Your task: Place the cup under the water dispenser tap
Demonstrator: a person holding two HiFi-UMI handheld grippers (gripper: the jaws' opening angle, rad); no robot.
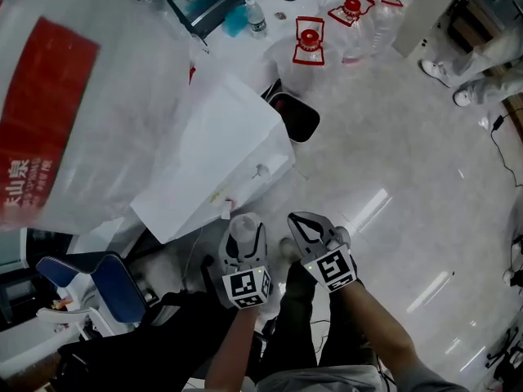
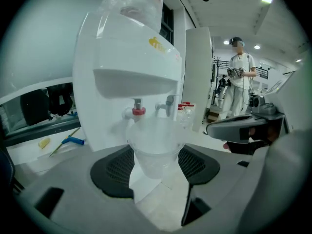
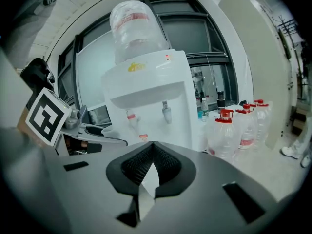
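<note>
Cup (image 2: 155, 147), clear plastic, upright, sits clamped between the two dark pads of the left hand-held gripper (image 2: 155, 172), which presses on its lower body from both sides. It is carried in the air, not resting on anything.

Water dispenser (image 2: 131, 57) stands directly ahead, white, with an upturned bottle (image 3: 134, 28) on top. Two taps show under its overhang: red tap (image 2: 138, 110) and grey tap (image 2: 168, 104). In the left gripper view the cup rim lines up just below the red tap, but whether it is truly beneath the spout or short of it I cannot tell. The head view puts the cup close to the dispenser front.

Right hand-held gripper (image 3: 150, 167) hangs just beside the left one, jaws pressed together with nothing between them.

Water jugs (image 3: 229, 133) with red caps stand on the floor to the right of the dispenser.

Progress, as judged: pickup and carry are done, and the approach is nearly finished. Left to do: bring the cup in under the tap, set it on the ledge, then release.
</note>
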